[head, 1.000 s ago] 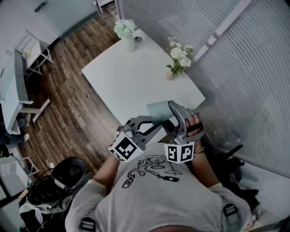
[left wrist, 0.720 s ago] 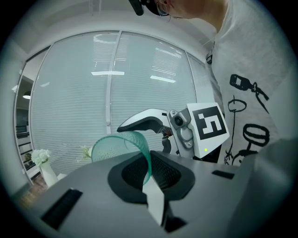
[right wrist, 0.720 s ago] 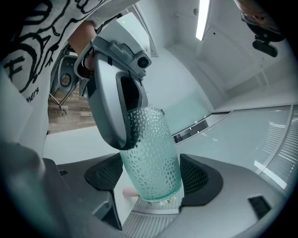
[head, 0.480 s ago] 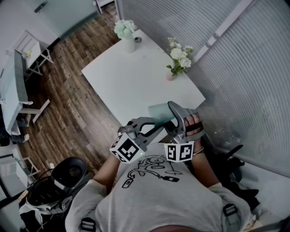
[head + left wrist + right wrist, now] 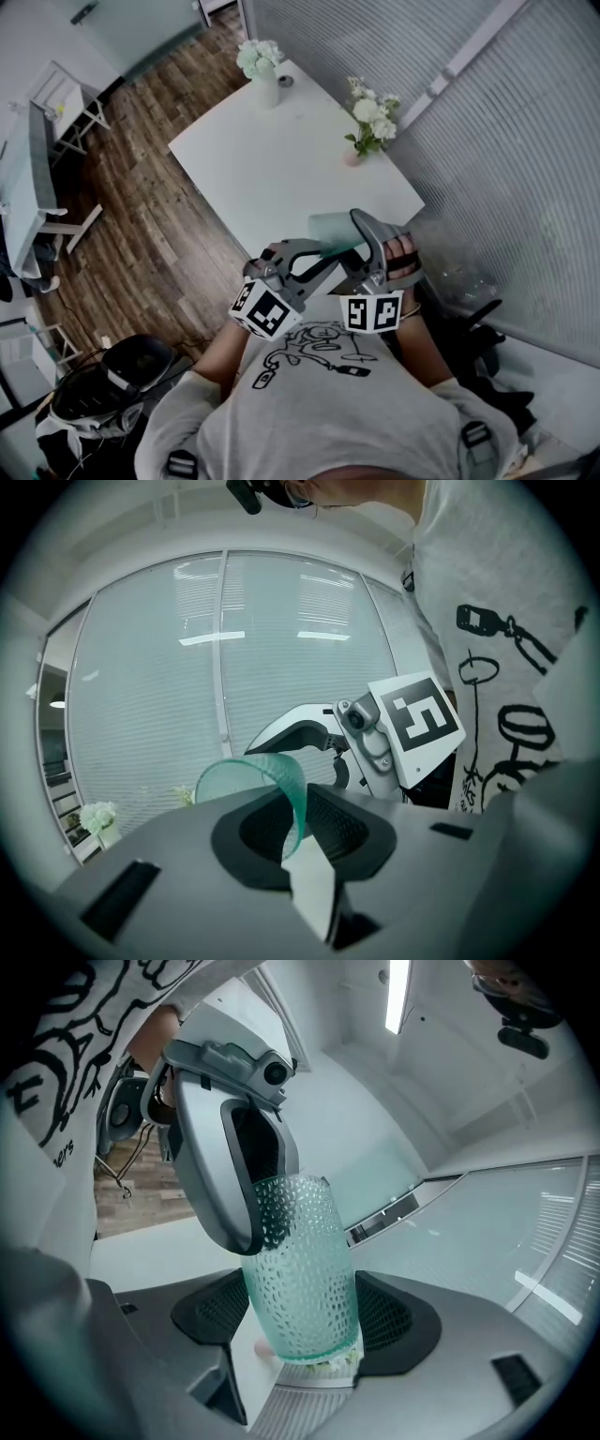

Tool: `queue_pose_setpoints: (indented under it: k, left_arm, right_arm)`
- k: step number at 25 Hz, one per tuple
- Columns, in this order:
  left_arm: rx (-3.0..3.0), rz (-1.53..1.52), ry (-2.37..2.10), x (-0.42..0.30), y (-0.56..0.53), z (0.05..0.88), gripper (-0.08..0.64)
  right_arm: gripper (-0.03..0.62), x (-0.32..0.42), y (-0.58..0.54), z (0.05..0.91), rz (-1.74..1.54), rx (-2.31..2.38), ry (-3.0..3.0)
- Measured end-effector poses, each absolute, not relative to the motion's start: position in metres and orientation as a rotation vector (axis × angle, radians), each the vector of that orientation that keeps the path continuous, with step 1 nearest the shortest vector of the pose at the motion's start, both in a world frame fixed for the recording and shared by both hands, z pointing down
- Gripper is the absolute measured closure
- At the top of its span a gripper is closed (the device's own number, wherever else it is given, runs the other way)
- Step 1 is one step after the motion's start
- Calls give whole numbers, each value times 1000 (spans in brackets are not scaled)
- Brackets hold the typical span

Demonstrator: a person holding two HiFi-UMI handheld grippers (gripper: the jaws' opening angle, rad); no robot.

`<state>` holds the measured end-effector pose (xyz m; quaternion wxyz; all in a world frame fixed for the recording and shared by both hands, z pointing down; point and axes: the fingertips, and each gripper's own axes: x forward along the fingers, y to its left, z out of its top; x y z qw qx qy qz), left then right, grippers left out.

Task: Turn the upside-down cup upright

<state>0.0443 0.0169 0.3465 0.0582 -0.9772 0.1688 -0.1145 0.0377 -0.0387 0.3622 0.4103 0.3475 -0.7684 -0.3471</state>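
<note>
A teal dimpled glass cup (image 5: 328, 228) hangs in the air over the near edge of the white table (image 5: 272, 159), between both grippers. My right gripper (image 5: 354, 227) is shut on the cup: in the right gripper view both pads press the cup (image 5: 300, 1269) near its thick end, at my right gripper (image 5: 302, 1321). My left gripper (image 5: 328, 249) reaches the other end. In the left gripper view the cup's thin rim wall (image 5: 292, 803) stands between the pads of my left gripper (image 5: 295, 825). Its jaws have just been opening, and the pads look slack on the wall.
Two vases of white flowers (image 5: 262, 70) (image 5: 370, 122) stand on the table's far side. Slatted blinds (image 5: 506, 169) run along the right. A white desk (image 5: 28, 178) and wooden floor (image 5: 159, 216) lie left, black gear (image 5: 98, 398) at lower left.
The left gripper's marker cube has rolled slightly. The cup and the right gripper stay where they were. The black gear at lower left has shifted down and left.
</note>
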Motion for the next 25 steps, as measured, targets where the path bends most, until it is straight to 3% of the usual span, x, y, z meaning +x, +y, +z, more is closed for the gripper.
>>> queue_pose_setpoints:
  k: [7, 25]
  left_arm:
    - [-2964, -287, 599, 42, 12, 333, 475]
    - [-3168, 66, 856, -4, -21, 316, 264]
  right_arm:
    - [227, 49, -35, 357, -853, 937, -1964]
    - [229, 50, -51, 334, -499, 1167, -2371]
